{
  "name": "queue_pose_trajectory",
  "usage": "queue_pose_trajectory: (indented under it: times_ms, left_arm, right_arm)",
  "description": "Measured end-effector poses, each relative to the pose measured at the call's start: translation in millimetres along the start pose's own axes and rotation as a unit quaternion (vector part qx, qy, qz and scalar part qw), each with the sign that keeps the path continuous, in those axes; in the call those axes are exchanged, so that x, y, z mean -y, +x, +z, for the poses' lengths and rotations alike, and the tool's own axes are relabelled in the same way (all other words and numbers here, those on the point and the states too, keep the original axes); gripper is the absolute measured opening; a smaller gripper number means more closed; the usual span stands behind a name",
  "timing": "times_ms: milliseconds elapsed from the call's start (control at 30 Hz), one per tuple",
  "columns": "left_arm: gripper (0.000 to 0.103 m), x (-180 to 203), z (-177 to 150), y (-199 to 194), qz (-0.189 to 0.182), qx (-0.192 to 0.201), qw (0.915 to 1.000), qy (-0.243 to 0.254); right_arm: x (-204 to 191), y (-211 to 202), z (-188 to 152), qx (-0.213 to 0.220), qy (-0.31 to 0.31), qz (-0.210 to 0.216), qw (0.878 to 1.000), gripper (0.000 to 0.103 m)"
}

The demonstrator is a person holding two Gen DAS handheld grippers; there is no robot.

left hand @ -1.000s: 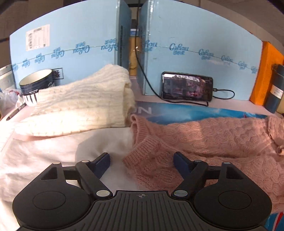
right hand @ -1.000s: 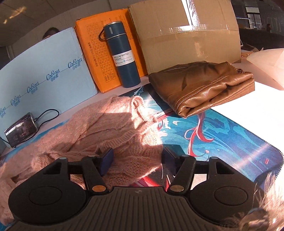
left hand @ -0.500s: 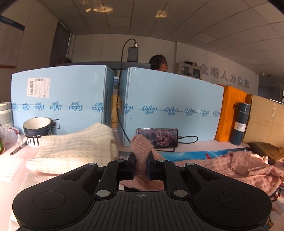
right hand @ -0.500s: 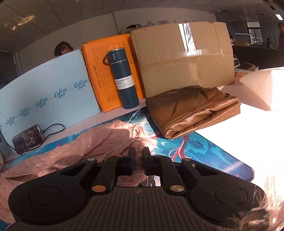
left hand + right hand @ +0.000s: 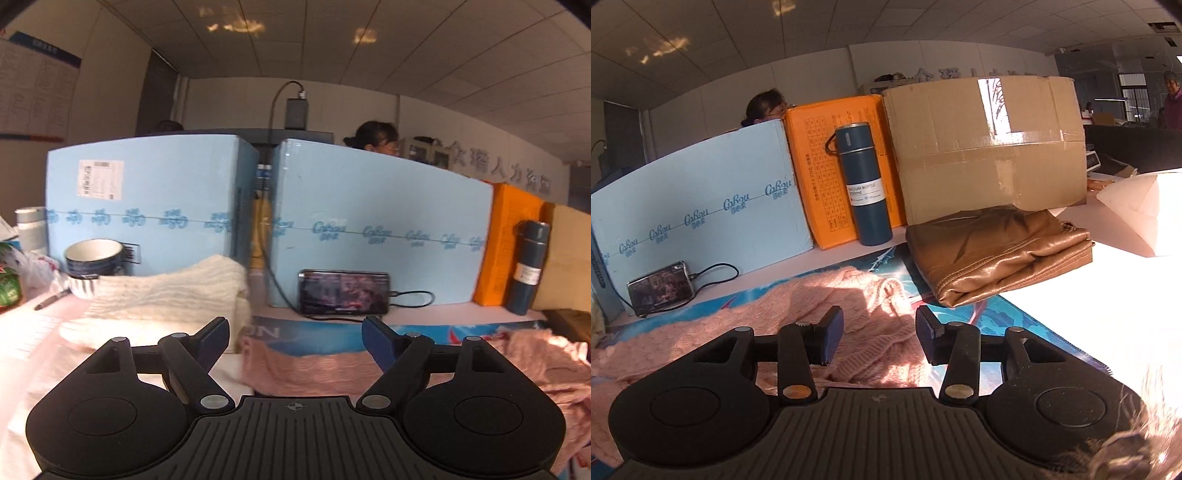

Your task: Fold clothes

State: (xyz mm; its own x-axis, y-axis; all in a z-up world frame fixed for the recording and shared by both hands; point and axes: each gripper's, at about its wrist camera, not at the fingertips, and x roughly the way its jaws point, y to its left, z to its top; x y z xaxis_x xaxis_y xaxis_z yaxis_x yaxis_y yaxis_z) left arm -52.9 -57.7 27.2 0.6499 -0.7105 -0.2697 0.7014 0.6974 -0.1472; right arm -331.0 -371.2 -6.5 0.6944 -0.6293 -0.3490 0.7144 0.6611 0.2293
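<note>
Pink sweater [image 5: 325, 369] lies spread on the blue mat [image 5: 332, 334], in front of the phone [image 5: 343, 291]. Left of phone: mug [image 5: 94, 256], folded white sweater [image 5: 166, 295]. Left gripper [image 5: 295, 338] sits over the pink sweater's left end, fingers wide apart, holding nothing. Right of phone: blue bottle [image 5: 864, 184], folded brown jacket [image 5: 997, 251]. Right gripper [image 5: 879, 332] is over the pink sweater's [image 5: 812, 306] right part, fingers apart, gripping nothing.
</note>
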Motion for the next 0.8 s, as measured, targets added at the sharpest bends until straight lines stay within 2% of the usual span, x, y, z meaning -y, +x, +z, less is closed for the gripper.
queue_pose_trajectory:
  times_ms: [67,133,267,333,467,533,667,767,800]
  left_arm:
    - [0.082,35,-5,20,-0.083,-0.030,0.9954,0.036]
    - [0.082,71,-14,39,-0.151,-0.060,0.9832,0.083]
    - [0.082,108,-41,69,-0.196,-0.119,0.9592,0.166]
    - [0.082,110,-54,76,-0.195,-0.143,0.9529,0.183]
    - [0.084,109,-61,82,-0.179,-0.166,0.9522,0.184]
    - [0.086,107,-63,83,-0.181,-0.172,0.9511,0.182]
    - [0.087,106,-63,83,-0.182,-0.175,0.9509,0.180]
    - [0.087,106,-64,83,-0.181,-0.175,0.9510,0.180]
    - [0.087,106,-64,83,-0.181,-0.175,0.9510,0.180]
  right_arm:
    - [-11,5,1,-0.016,-0.002,0.039,0.999,0.049]
    - [-23,13,0,-0.037,-0.007,0.074,0.997,0.051]
    - [-44,32,-3,-0.079,-0.025,0.103,0.991,0.052]
    - [-51,41,-5,-0.103,-0.033,0.114,0.988,0.052]
    - [-58,56,-16,-0.144,-0.045,0.122,0.981,0.049]
    - [-62,58,-19,-0.147,-0.062,0.119,0.980,0.044]
    - [-61,58,-22,-0.140,-0.089,0.108,0.980,0.023]
    - [-47,59,-18,-0.136,-0.067,0.110,0.982,0.008]
    - [-42,59,-16,-0.133,-0.052,0.113,0.983,0.007]
